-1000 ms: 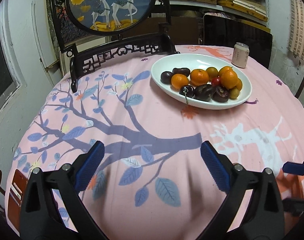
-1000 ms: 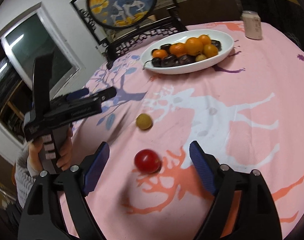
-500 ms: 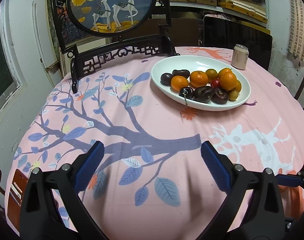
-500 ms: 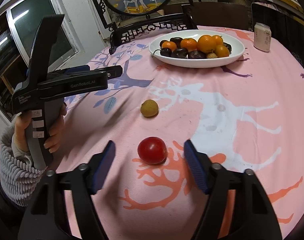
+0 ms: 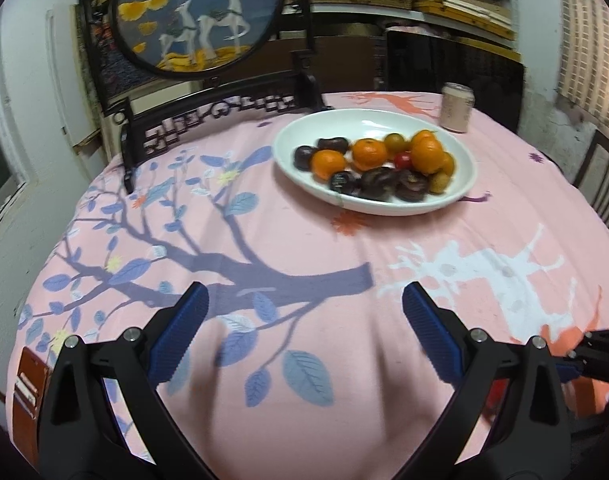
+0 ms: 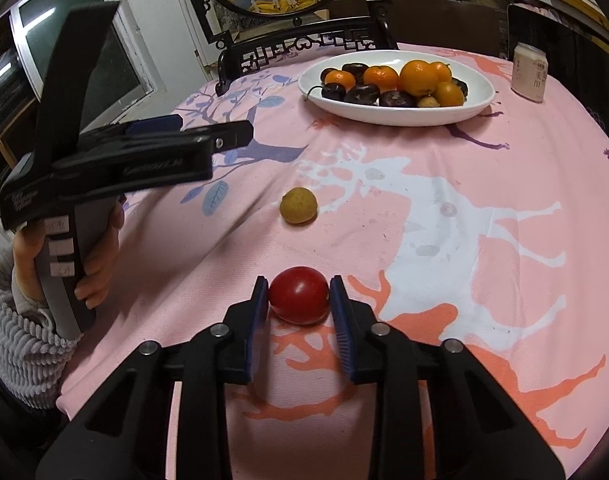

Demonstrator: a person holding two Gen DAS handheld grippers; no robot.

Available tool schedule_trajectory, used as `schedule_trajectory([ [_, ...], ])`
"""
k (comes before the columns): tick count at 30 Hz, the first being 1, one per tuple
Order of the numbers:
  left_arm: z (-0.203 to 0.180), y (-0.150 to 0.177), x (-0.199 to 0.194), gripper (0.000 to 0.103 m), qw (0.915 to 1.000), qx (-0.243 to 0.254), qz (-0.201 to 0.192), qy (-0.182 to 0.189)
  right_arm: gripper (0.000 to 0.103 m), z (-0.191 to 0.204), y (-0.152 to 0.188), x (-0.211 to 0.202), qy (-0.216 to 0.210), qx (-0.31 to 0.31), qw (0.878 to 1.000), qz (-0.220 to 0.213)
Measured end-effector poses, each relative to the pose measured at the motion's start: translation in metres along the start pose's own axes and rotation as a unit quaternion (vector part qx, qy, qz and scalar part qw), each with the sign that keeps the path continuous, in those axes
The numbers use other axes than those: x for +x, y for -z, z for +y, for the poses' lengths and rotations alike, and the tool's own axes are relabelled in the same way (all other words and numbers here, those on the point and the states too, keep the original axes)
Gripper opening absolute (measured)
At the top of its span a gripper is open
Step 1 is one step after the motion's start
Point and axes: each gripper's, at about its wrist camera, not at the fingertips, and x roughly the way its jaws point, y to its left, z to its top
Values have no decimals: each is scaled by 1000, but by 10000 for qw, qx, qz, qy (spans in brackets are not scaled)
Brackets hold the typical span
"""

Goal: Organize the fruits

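Observation:
A red tomato (image 6: 299, 296) lies on the pink tablecloth, and my right gripper (image 6: 298, 282) has its jaws closing on it, both blue pads touching its sides. A small yellow-brown fruit (image 6: 298, 211) lies loose further up the cloth. The white oval bowl (image 6: 404, 120) (image 5: 384, 210) at the far side holds oranges, dark plums and other small fruits. My left gripper (image 5: 304, 308) hangs open above the tree print with nothing between its fingers. In the right wrist view the left gripper (image 6: 224, 138) shows at the left, held by a hand in a grey sleeve.
A drink can (image 5: 457, 107) (image 6: 530, 72) stands right of the bowl near the far table edge. A dark carved chair back (image 5: 208, 116) with a round deer picture rises behind the table. The table edge curves close on the left and right.
The right gripper's jaws have come in from wide apart to touch the tomato on both sides. The left gripper has stayed open in about the same place.

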Motion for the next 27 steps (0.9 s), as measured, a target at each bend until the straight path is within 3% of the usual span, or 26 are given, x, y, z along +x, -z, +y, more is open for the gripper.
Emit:
schedule_trajectory([
  [7, -26, 5, -11, 98, 9964, 460, -193, 686, 32, -47, -6, -25, 305, 877, 9941, -554],
  [9, -37, 8, -13, 94, 9943, 680, -238, 791, 31, -64, -6, -35, 337, 1228, 9892, -722],
  [13, -58, 16, -10, 69, 9883, 1149, -180, 983, 32, -91, -3, -46, 175, 1785, 9794, -932],
  [17, -68, 22, -1, 45, 9848, 1347, -3, 1101, 32, -95, -3, -47, 72, 1875, 9777, -944],
  [27, -81, 31, 4, 43, 9781, 1664, 103, 1247, 32, -88, -3, -44, 31, 1751, 9804, -898],
])
